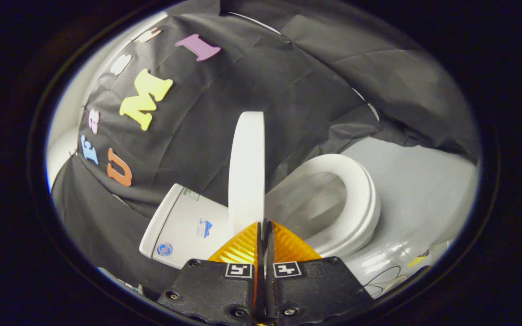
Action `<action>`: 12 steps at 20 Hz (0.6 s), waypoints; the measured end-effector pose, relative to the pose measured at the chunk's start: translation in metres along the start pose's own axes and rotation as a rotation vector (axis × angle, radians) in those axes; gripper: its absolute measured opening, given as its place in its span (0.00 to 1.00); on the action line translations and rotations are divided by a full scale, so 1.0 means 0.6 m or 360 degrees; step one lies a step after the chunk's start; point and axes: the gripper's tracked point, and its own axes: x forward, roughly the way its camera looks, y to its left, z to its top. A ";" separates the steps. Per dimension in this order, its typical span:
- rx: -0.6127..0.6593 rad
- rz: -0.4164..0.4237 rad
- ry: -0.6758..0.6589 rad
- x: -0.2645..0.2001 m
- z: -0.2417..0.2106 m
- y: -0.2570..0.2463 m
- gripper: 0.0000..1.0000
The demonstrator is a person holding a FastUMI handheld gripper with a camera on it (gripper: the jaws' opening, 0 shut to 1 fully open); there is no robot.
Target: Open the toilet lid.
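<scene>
Lid (246,170): white, raised edge-on, standing nearly upright off the toilet, lower edge dropping to the fingertips. Seen thin, as a tall rounded slab rising just ahead of the gripper (264,225).

Fingers (243,246) pressed close, a narrow dark slit between them; tips meeting right at the lid's bottom edge. Cannot tell whether the lid's edge is pinched between them or merely touching the tips, the contact hidden by the tips themselves.

To one side of the lid, the seat (351,199): white ring, lying flat on the bowl, uncovered, grey hollow of the bowl (308,203) showing through it. To the other side of the lid, the tank (184,226): white, boxy, with small stickers on its face, tilted in the fisheye.

Behind the lid, black cloth wall (252,77), draped and creased, reaching down to tank and seat. Beyond the seat, pale grey floor (419,181), glossy, with thin dark cable loops (385,280) lying near the seat's base.
</scene>
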 end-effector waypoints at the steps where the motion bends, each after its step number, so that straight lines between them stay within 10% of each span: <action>1: -0.0032 -0.0013 -0.0003 -0.001 -0.001 0.009 0.04; 12: -0.0331 -0.0131 -0.0063 -0.005 -0.018 0.092 0.05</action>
